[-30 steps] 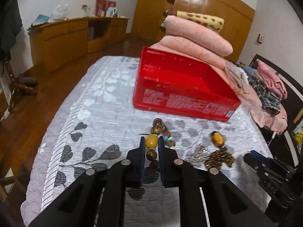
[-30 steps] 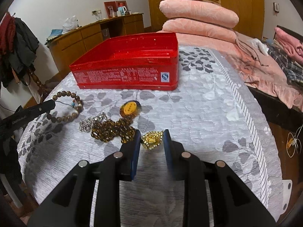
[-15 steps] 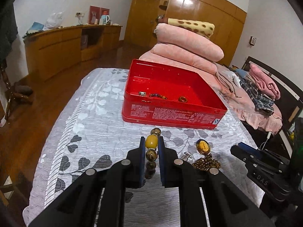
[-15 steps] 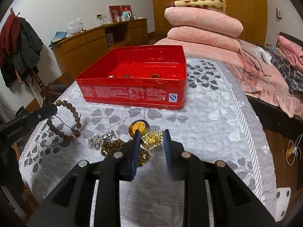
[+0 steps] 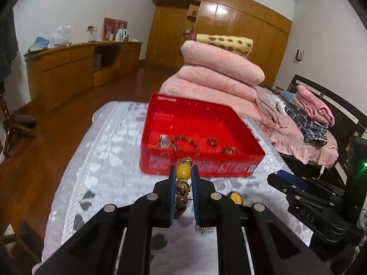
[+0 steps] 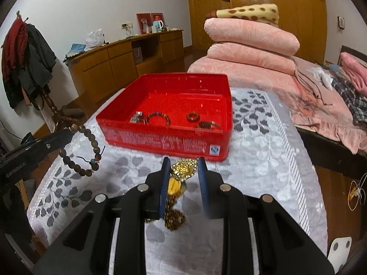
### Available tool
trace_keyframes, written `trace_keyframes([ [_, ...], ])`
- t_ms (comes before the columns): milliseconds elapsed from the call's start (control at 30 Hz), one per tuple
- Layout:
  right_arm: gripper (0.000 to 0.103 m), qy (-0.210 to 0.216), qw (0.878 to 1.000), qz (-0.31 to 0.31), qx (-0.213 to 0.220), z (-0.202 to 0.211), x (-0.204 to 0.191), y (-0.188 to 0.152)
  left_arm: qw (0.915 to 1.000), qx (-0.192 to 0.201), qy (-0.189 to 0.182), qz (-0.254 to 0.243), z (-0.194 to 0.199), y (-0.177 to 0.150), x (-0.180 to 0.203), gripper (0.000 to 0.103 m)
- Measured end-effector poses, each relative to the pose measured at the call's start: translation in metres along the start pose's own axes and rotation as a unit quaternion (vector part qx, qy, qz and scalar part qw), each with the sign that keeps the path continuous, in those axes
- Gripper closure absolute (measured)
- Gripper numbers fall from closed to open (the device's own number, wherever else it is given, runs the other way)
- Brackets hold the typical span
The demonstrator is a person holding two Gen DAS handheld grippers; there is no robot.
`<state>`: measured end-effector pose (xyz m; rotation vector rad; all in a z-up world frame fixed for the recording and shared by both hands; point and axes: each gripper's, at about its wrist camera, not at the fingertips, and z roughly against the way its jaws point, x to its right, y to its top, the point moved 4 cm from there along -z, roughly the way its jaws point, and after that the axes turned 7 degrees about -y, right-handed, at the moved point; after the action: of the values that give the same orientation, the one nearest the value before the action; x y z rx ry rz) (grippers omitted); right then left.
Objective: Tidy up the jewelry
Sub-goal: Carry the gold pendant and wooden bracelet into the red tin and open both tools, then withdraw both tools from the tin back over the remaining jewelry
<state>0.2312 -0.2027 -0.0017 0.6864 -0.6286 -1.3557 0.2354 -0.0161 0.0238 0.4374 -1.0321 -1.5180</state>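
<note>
My left gripper is shut on a brown bead bracelet with a yellow bead, held up in front of the red box; the bracelet also hangs in the right wrist view. My right gripper is shut on a gold pendant, lifted just short of the red box. The box holds a bead bracelet, a brown ring and a silver piece. An amber pendant and a brown chain lie on the cloth below.
The box stands on a table with a white leaf-pattern cloth. Folded pink quilts are stacked behind it, and a bed with clothes is to the right. A wooden cabinet lines the left wall.
Both grippers rose and moved toward the red box with their jewelry. The box interior and its contents came into view.
</note>
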Motion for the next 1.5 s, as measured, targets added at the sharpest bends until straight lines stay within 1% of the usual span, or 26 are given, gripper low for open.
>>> trace_keyframes([
  [333,0.08,0.009,0.999,0.008,0.029,-0.008,0.0,0.052,0.9991,0.04,-0.011,-0.014,-0.015,0.054,0.013,0.09],
  [467,0.08,0.01,0.999,0.01,0.034,-0.022,0.002,0.073,0.9983,0.056,-0.009,-0.016,-0.034,0.076,0.012,0.09],
  [600,0.08,0.014,0.999,0.009,0.03,-0.041,0.004,0.087,0.9988,0.047,-0.007,-0.009,-0.061,0.086,0.005,0.09],
  [867,0.079,0.018,1.0,0.003,0.003,-0.088,0.006,0.097,0.9998,0.014,-0.001,0.012,-0.11,0.084,-0.014,0.089],
  [900,0.074,0.018,1.0,-0.002,0.0,-0.095,0.007,0.098,0.9998,0.013,0.0,0.013,-0.114,0.084,-0.015,0.08],
  [933,0.064,0.017,1.0,-0.006,-0.003,-0.102,0.008,0.1,0.9999,0.011,0.003,0.011,-0.119,0.085,-0.016,0.074],
  [967,0.064,0.016,1.0,-0.008,-0.005,-0.106,0.009,0.101,0.9999,0.009,0.008,0.01,-0.122,0.086,-0.017,0.066],
  [1033,0.064,0.008,1.0,-0.011,-0.011,-0.116,0.012,0.101,0.9998,0.006,0.017,0.009,-0.126,0.085,-0.021,0.066],
  [1067,0.064,0.006,1.0,-0.013,-0.01,-0.117,0.013,0.1,0.9998,0.005,0.016,0.011,-0.126,0.084,-0.022,0.062],
  [1100,0.064,0.004,1.0,-0.015,-0.009,-0.117,0.015,0.098,0.9998,0.006,0.014,0.014,-0.125,0.083,-0.024,0.054],
  [1167,0.064,-0.002,1.0,-0.015,-0.005,-0.113,0.019,0.097,0.9997,0.012,0.017,0.014,-0.121,0.083,-0.025,0.046],
  [1200,0.064,-0.007,1.0,-0.016,0.0,-0.109,0.021,0.096,0.9996,0.016,0.02,0.012,-0.116,0.082,-0.024,0.038],
  [1233,0.063,-0.012,1.0,-0.017,0.005,-0.104,0.023,0.095,0.9995,0.018,0.021,0.011,-0.113,0.083,-0.025,0.033],
  [1267,0.062,-0.014,1.0,-0.018,0.007,-0.1,0.024,0.094,0.9994,0.025,0.024,0.009,-0.107,0.083,-0.024,0.024],
  [1300,0.061,-0.015,1.0,-0.019,0.01,-0.095,0.025,0.092,0.9992,0.032,0.024,0.008,-0.1,0.081,-0.022,0.02],
  [1367,0.057,-0.021,0.999,-0.023,0.016,-0.084,0.028,0.086,0.999,0.038,0.023,0.003,-0.092,0.08,-0.02,0.015],
  [1400,0.052,-0.024,0.999,-0.023,0.019,-0.078,0.028,0.082,0.999,0.039,0.024,-0.001,-0.085,0.076,-0.019,0.012],
  [1433,0.049,-0.026,0.999,-0.022,0.02,-0.074,0.028,0.078,0.9989,0.039,0.025,-0.005,-0.079,0.072,-0.018,0.011],
  [1500,0.046,-0.028,0.999,-0.022,0.021,-0.064,0.027,0.067,0.9985,0.042,0.034,-0.01,-0.067,0.064,-0.017,0.009],
])
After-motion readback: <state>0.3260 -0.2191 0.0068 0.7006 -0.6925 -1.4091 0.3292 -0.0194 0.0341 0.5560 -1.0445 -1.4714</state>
